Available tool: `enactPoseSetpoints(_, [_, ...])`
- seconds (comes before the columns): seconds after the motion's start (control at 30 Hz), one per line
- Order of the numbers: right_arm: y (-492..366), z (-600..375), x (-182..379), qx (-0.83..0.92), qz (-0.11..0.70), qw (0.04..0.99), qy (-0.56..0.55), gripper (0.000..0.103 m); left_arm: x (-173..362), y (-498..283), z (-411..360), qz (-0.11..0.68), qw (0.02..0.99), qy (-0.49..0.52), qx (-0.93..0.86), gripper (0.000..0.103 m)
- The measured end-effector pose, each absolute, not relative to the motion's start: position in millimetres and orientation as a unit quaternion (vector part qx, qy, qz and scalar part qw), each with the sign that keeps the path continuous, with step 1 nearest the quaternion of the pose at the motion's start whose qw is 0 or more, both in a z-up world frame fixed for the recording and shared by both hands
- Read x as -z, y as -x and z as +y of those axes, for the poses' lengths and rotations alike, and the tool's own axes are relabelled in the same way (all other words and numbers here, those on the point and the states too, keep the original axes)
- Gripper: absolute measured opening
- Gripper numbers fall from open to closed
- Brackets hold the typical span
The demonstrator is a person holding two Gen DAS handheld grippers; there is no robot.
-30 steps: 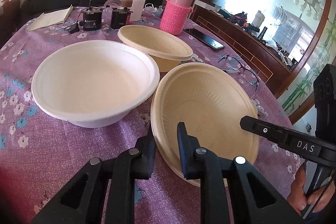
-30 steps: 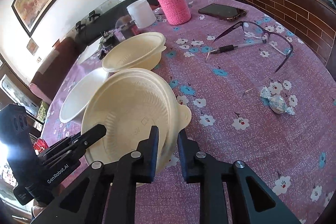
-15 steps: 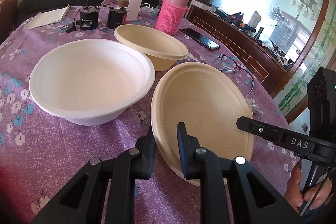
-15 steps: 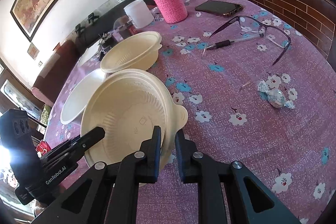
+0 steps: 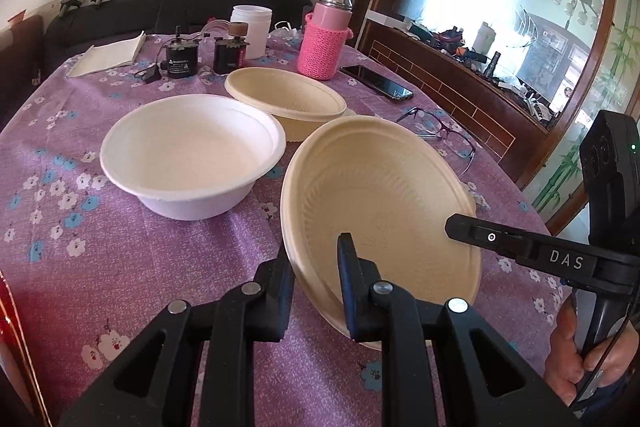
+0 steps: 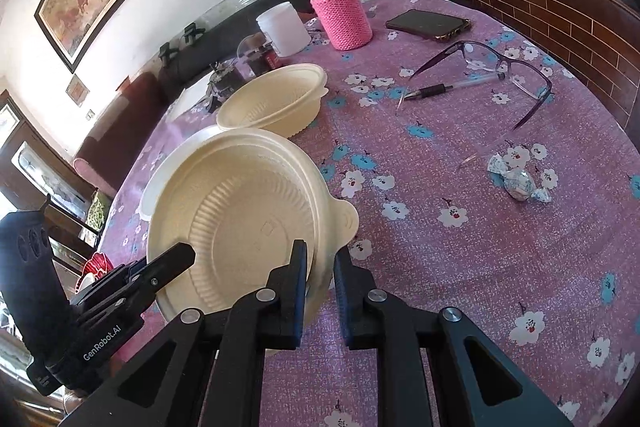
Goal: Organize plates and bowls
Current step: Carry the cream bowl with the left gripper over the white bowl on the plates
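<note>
A beige ribbed bowl (image 5: 380, 203) hangs tilted just above the purple flowered tablecloth, held from two sides. My left gripper (image 5: 316, 267) is shut on its near left rim. My right gripper (image 6: 320, 267) is shut on the opposite rim, beside the small tab. In the left wrist view the right gripper (image 5: 454, 223) reaches in from the right. The same bowl (image 6: 240, 215) fills the right wrist view, with the left gripper (image 6: 186, 253) at its lower left. A white bowl (image 5: 192, 155) stands to the left. A second beige bowl (image 5: 286, 99) sits behind it.
A pink knit-sleeved flask (image 5: 324, 39), a white jar (image 5: 252, 27), two small black motors (image 5: 182, 57) and a notepad (image 5: 108, 57) line the far side. A phone (image 6: 428, 23), glasses (image 6: 500, 67), a pen (image 6: 452, 87) and a wrapped sweet (image 6: 518, 183) lie to the right.
The held beige bowl has risen off the cloth and tilted more. My left gripper moved up and back with it. The right jaws have drawn tighter on the rim.
</note>
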State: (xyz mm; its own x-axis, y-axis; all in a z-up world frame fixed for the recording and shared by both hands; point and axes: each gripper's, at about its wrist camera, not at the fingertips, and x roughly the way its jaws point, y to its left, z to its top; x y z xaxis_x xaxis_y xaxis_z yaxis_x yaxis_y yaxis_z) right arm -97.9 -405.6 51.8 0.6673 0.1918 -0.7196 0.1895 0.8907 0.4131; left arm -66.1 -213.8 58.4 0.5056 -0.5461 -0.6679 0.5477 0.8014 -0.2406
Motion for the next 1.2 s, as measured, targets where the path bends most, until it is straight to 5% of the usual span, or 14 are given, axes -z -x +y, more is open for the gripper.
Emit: enactPoseSetpoints(1.2, [82,-253,-102,-0.19,0.414,0.873,-0.176,0.015,-102,139,-41,0.327,0.923,0.073,0.19,0.023])
